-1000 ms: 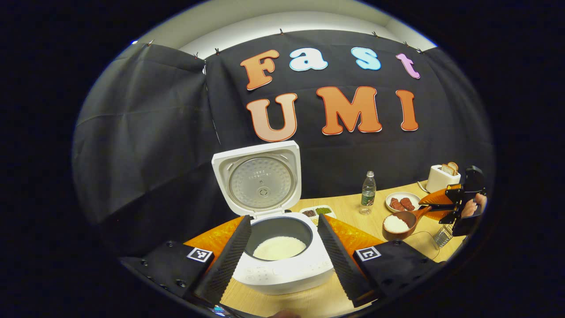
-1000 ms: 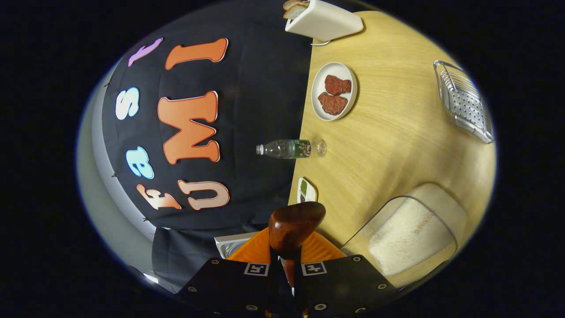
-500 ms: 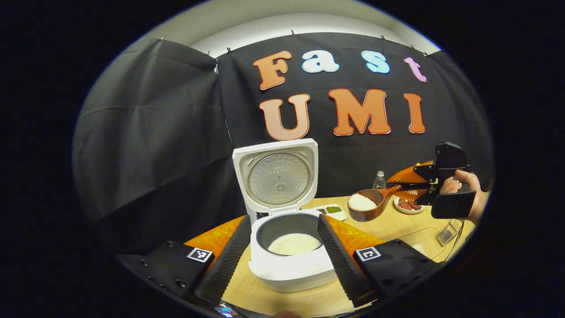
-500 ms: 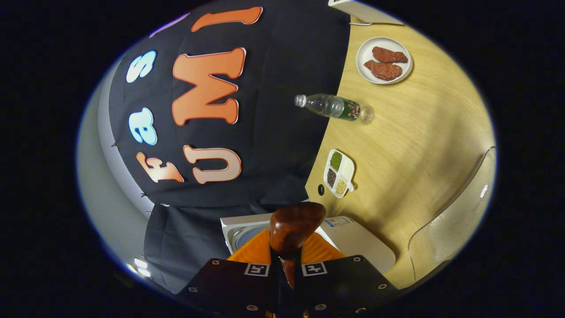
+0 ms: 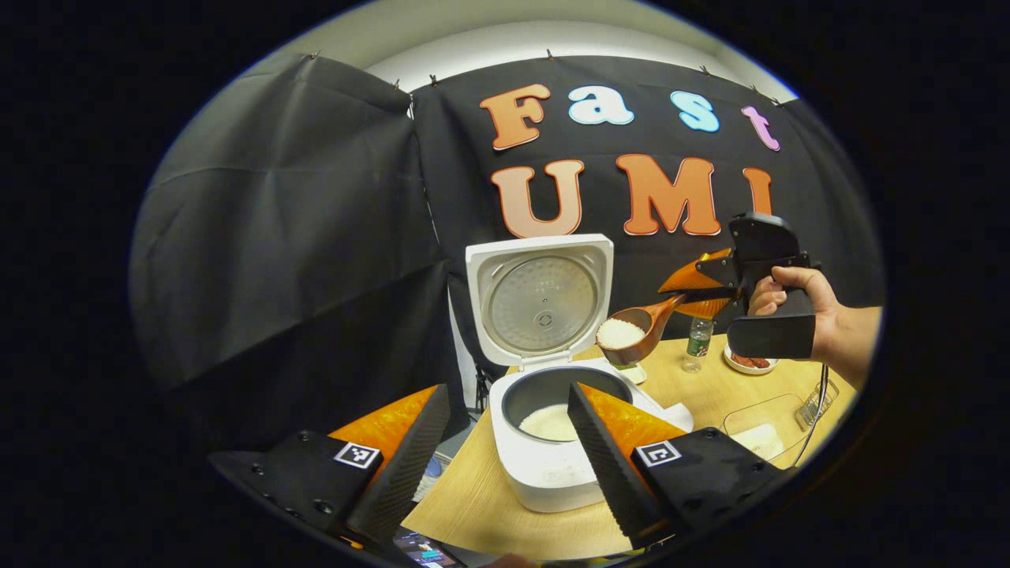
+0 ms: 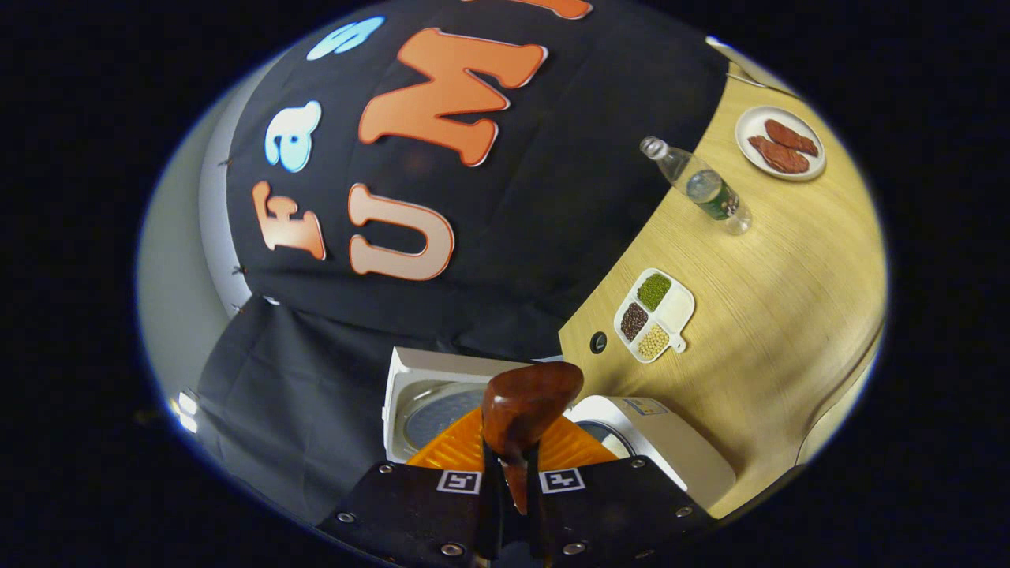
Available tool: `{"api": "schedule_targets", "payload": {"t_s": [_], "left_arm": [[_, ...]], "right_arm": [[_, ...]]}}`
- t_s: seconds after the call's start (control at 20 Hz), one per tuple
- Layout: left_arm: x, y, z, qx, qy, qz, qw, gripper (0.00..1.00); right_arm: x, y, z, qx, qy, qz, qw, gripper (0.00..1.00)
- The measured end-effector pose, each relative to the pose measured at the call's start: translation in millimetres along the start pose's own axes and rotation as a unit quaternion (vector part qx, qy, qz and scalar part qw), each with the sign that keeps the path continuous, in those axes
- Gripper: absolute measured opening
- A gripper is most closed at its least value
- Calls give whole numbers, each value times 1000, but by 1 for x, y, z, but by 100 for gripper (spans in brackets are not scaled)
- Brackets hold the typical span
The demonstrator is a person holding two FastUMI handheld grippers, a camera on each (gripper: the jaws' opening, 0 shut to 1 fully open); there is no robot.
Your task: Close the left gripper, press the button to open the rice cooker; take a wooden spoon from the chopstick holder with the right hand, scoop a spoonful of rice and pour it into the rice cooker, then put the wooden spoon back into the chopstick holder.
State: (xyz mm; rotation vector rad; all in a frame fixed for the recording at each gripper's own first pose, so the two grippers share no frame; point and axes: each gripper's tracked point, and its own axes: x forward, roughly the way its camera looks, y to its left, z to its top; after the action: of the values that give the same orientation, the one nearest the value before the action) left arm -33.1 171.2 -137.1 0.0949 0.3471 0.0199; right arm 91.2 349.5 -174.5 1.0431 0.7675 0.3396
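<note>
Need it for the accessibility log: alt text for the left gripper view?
A hand-held right claw carries a brown wooden spoon heaped with rice just above the open white rice cooker; the open left claw frames the scene.

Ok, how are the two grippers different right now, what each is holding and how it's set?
The right gripper is shut on the wooden spoon, heaped with rice and raised beside the rice cooker; the left gripper holds nothing. The right gripper's jaws are pressed together on the handle; the left gripper's stand wide apart. The right gripper sits high above the table; the left gripper sits low, in front of the cooker. Both point toward the open cooker.
</note>
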Motion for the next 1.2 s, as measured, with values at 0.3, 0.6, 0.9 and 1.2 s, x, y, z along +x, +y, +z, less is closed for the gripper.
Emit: {"api": "schedule_targets", "payload": {"t_s": [0.3,0.6,0.9,1.2], "left_arm": [[6,17,-11,-2,6,-9,1000,100],[10,32,-23,-8,18,-11,1000,100],[15,33,-26,-12,21,-13,1000,100],[13,33,-27,-8,21,-13,1000,100]], "right_arm": [[22,27,-20,-163,-17,-31,986,7],[31,43,-16,-253,-45,-50,965,13],[28,64,-20,-333,-60,-41,940,13],[24,85,-32,-404,-69,-20,912,12]]}}
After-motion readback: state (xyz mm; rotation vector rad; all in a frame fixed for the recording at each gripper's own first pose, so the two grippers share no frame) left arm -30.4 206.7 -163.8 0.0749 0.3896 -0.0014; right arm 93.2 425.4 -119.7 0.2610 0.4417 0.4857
